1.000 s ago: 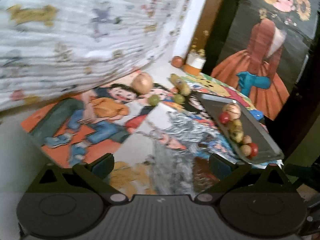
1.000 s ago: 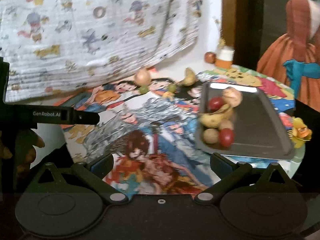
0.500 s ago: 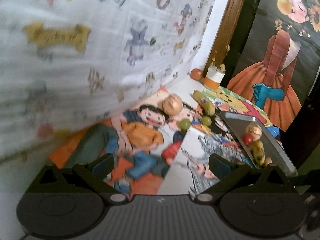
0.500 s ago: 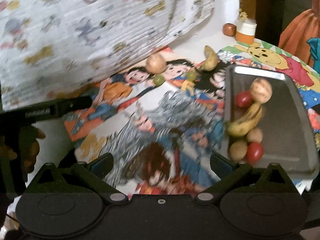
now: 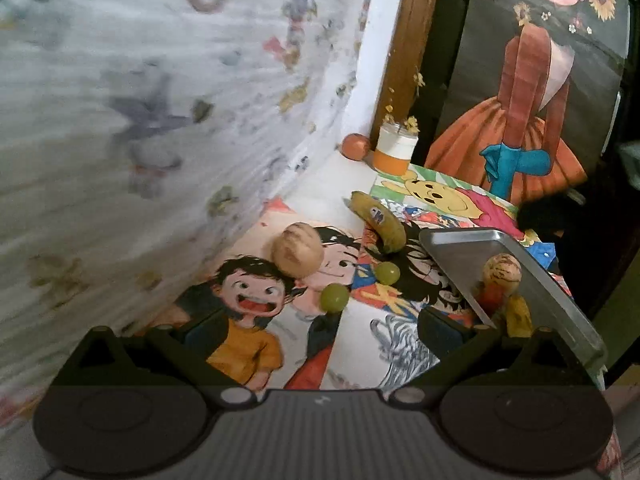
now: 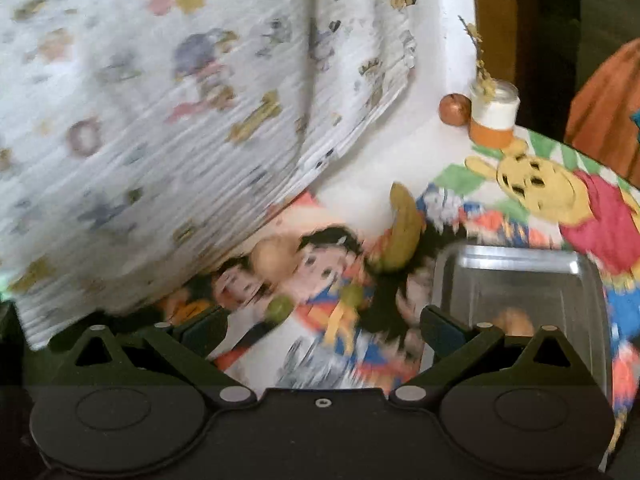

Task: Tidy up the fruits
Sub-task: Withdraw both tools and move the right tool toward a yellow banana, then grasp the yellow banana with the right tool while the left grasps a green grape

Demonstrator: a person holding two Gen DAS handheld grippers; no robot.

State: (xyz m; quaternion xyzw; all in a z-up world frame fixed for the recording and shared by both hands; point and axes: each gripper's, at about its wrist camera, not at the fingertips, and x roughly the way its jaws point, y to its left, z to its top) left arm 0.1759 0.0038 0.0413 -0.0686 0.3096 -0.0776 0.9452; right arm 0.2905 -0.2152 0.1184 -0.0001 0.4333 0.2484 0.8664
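On the cartoon-print tablecloth lie a tan round fruit (image 5: 297, 255), two green grapes (image 5: 334, 297) (image 5: 387, 272) and a banana (image 5: 379, 222). A grey metal tray (image 5: 540, 280) at the right holds a tan round fruit (image 5: 501, 271), a red fruit and a banana. My left gripper (image 5: 320, 328) is open and empty, just short of the nearer grape. My right gripper (image 6: 320, 328) is open and empty; its blurred view shows the banana (image 6: 404, 236), both grapes (image 6: 279, 308) (image 6: 352, 295), the tan fruit (image 6: 272, 256) and the tray (image 6: 516, 280).
A printed white cloth (image 5: 140, 120) hangs along the left and back. A white and orange jar (image 5: 394, 152) and a small brown-orange ball (image 5: 356, 146) stand at the far corner. A dark poster of a woman in an orange dress (image 5: 520, 100) is behind right.
Both grippers have moved forward toward the loose fruits at the back; the fruits and tray look larger. The left gripper now points at the grapes. Both stay open.
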